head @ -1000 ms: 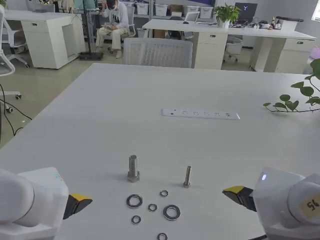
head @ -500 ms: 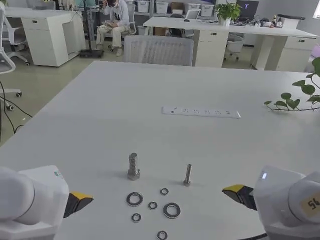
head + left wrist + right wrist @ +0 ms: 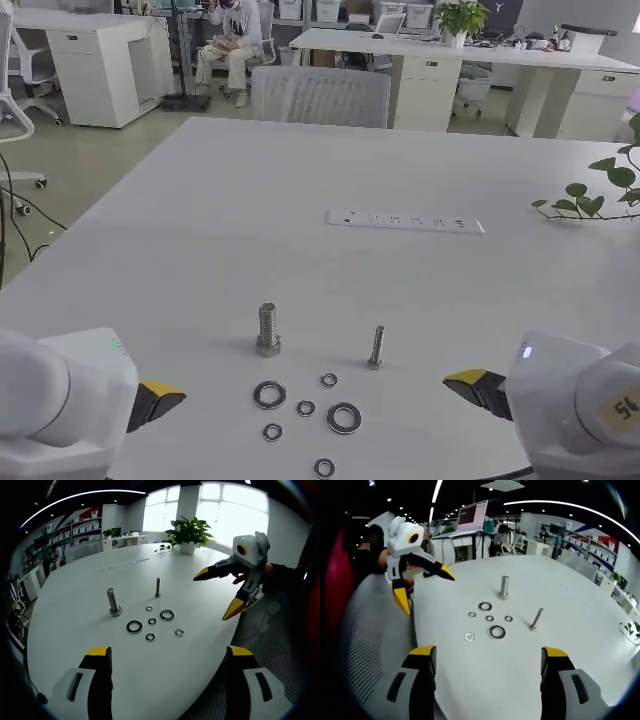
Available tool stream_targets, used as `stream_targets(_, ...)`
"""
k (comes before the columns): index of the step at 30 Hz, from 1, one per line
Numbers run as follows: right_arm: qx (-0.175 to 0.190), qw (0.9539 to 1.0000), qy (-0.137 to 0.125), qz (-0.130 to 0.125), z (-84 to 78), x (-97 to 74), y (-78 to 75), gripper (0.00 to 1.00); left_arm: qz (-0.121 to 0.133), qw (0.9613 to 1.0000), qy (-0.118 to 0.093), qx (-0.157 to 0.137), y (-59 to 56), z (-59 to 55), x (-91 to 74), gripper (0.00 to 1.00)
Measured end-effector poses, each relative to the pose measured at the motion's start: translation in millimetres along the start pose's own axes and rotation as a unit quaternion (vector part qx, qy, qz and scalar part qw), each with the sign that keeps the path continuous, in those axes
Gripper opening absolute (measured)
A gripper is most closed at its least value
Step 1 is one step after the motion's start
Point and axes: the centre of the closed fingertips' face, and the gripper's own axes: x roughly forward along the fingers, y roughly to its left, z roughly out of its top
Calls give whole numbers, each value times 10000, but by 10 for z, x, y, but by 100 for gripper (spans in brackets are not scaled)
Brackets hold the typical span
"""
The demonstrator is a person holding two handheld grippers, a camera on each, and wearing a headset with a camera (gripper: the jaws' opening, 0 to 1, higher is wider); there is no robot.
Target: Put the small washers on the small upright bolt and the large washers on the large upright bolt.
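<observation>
Steel washers (image 3: 332, 419) lie loose on the white worktop (image 3: 300, 180) beside the upright large bolt (image 3: 267, 331) and small bolt (image 3: 376, 348); my left hand-held gripper (image 3: 169, 651) and right hand-held gripper (image 3: 488, 651) hover, jaws spread.

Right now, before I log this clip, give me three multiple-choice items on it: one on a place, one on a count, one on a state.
1. Where do the washers lie?
A. flat on the table, on the near side of the large bolt and small bolt
B. threaded on the bolts
C. stacked in one pile

2. How many washers are there?
A. four
B. six
C. eight

3. What state are the left gripper and right gripper in?
A. left shut on a washer
B. both shut, empty
C. both open, empty

Answers:
1 A: the head view shows them spread loose in front of both bolts.
2 B: two large and four small can be counted.
3 C: each gripper view shows its jaws wide apart with nothing between them.
</observation>
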Motion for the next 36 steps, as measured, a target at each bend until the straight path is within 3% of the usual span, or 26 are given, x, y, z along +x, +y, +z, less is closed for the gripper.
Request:
stream_targets(27, -49, 9999, 93, 28, -37, 9, 8, 86, -33, 10000, -25, -9, -11, 15, 12, 93)
stream_targets(36, -223, 9996, 161, 80, 11, 18, 22, 84, -36, 10000, -28, -11, -19, 5, 7, 93)
